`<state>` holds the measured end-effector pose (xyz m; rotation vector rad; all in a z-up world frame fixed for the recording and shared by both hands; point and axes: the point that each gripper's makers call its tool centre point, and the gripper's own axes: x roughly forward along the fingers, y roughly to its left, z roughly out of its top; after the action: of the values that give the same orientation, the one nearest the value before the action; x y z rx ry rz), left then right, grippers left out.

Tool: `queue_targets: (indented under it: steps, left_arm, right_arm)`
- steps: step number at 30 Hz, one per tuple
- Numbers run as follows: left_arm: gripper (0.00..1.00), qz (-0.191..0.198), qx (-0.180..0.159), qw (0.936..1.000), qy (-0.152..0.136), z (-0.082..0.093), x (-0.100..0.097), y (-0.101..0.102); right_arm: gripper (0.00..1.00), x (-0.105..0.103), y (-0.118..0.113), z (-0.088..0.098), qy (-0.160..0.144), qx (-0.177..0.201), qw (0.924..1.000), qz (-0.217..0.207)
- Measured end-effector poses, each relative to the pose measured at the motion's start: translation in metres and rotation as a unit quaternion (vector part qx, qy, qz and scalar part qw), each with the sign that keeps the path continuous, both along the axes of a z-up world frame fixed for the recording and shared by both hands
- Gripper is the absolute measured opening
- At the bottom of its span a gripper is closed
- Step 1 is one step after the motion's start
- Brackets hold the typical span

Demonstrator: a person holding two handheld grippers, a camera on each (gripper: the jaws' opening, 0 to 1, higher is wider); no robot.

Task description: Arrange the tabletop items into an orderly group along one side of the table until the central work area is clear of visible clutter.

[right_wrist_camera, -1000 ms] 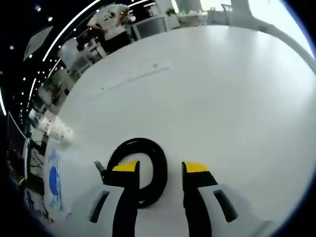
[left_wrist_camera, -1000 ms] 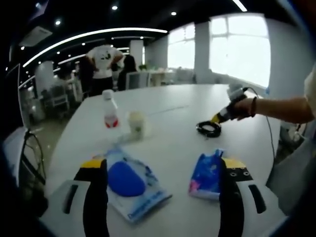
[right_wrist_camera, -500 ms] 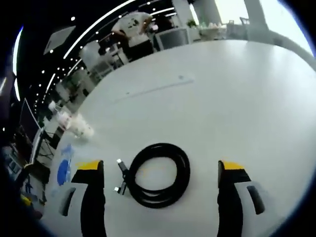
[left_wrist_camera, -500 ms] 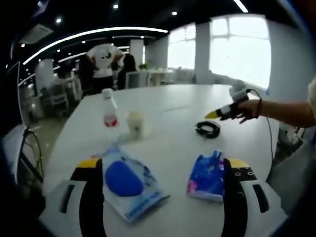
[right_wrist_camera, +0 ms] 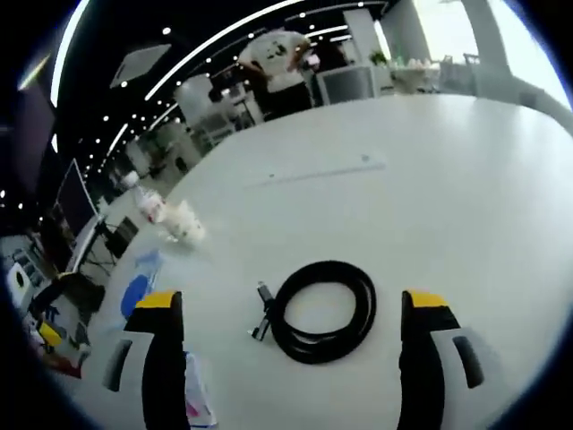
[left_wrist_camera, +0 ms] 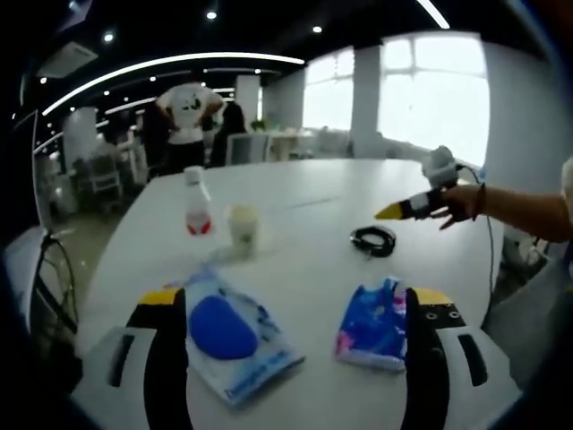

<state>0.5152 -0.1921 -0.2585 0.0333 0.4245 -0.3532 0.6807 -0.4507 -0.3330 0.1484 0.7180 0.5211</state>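
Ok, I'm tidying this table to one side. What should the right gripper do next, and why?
Probably lower the right gripper back onto the black cable. It lies coiled and loose on the table between the open jaws, apart from the bottle and cup, so it needs grasping before joining them.

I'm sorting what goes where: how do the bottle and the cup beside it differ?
The bottle is taller and slimmer, with a white cap and a red label; the cup is shorter, wider and pale, without a red band. The bottle stands farther from the left tool than the cup. Both stand upright on the white table, close together.
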Motion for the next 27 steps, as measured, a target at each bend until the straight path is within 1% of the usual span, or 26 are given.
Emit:
queue_targets:
  steps: [2, 6, 9, 14, 19, 22, 27]
  left_arm:
    - [0.99, 0.0, 0.002, 1.0, -0.003, 0.0, 0.0, 0.0]
    - [0.99, 0.0, -0.001, 1.0, 0.003, -0.002, -0.001, 0.0]
    - [0.99, 0.001, 0.001, 1.0, 0.006, -0.003, -0.001, 0.0]
    - [0.99, 0.001, 0.003, 0.9999, 0.01, -0.005, -0.001, 0.0]
    - [0.99, 0.0, 0.003, 0.9999, 0.012, -0.006, -0.002, 0.0]
    - [0.99, 0.002, 0.004, 0.9999, 0.013, -0.006, -0.002, 0.0]
    - [0.99, 0.0, 0.006, 0.9999, 0.014, -0.006, -0.002, 0.0]
  right_arm:
    - [1.0, -0.006, 0.005, 0.003, -0.006, -0.008, 0.9999, 0.013]
    - [0.99, -0.019, 0.018, 0.013, -0.014, 0.0, 0.9993, 0.034]
    - [0.99, -0.029, 0.029, 0.019, -0.023, -0.002, 0.9983, 0.053]
    - [0.99, -0.048, 0.048, 0.027, -0.03, 0.001, 0.9956, 0.088]
    - [0.99, -0.065, 0.062, 0.026, -0.03, -0.002, 0.9932, 0.113]
    - [0.99, -0.073, 0.068, 0.025, -0.033, 0.004, 0.993, 0.113]
    - [0.96, -0.083, 0.075, 0.02, -0.029, -0.001, 0.9917, 0.125]
